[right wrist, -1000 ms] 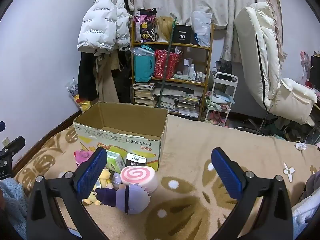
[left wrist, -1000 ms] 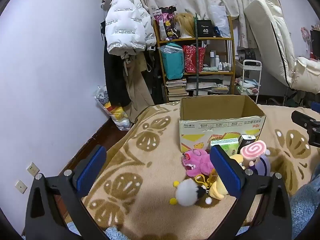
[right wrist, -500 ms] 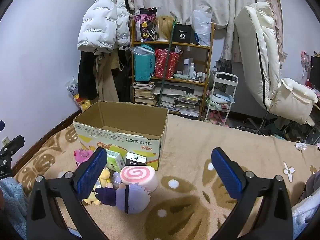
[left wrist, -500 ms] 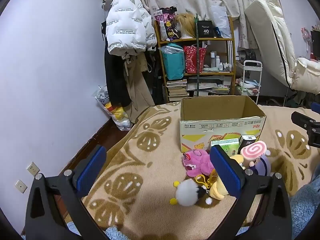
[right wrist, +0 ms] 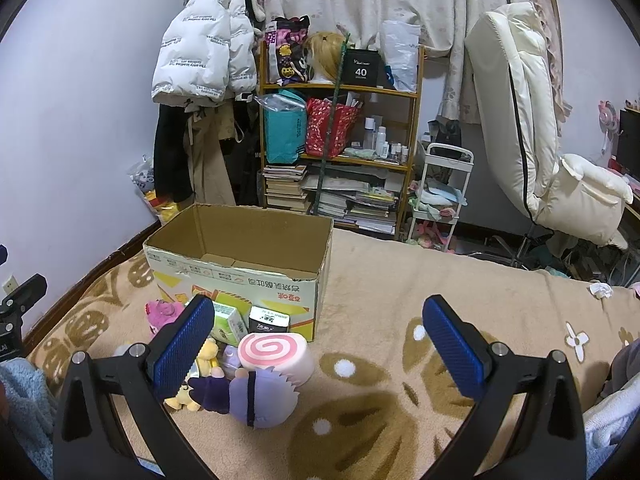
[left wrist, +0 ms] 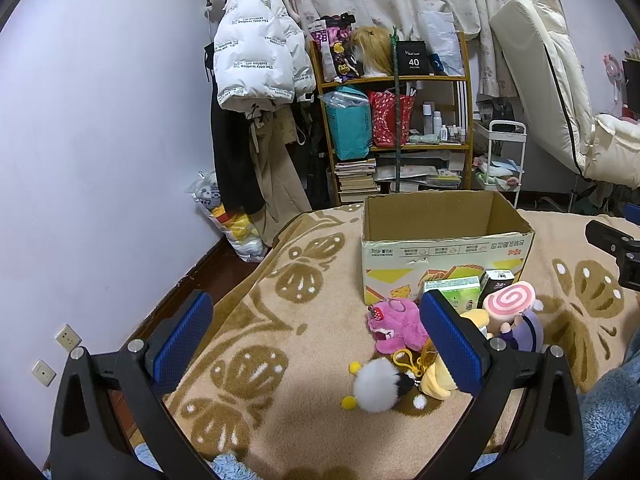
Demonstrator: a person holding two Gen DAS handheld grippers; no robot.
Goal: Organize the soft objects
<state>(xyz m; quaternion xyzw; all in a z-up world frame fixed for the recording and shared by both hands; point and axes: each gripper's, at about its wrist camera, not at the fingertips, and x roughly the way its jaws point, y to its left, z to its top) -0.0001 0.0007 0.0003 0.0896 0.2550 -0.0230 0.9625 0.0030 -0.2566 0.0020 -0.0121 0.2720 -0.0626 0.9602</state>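
Both grippers, left gripper [left wrist: 316, 340] and right gripper [right wrist: 320, 344], spread wide, empty. Plush pile beside cardboard box [right wrist: 240, 264]: pink plush [left wrist: 396, 324] light, squashy; pinch body centre.

You face a wooden shelf [right wrist: 340, 148] against the curtained back wall | left of it you see a white puffer jacket [left wrist: 256, 60] hanging on the pale lilac wall | right of it a small white cart [right wrist: 442, 196], then a cream recliner [right wrist: 532, 128] | dim indoor light
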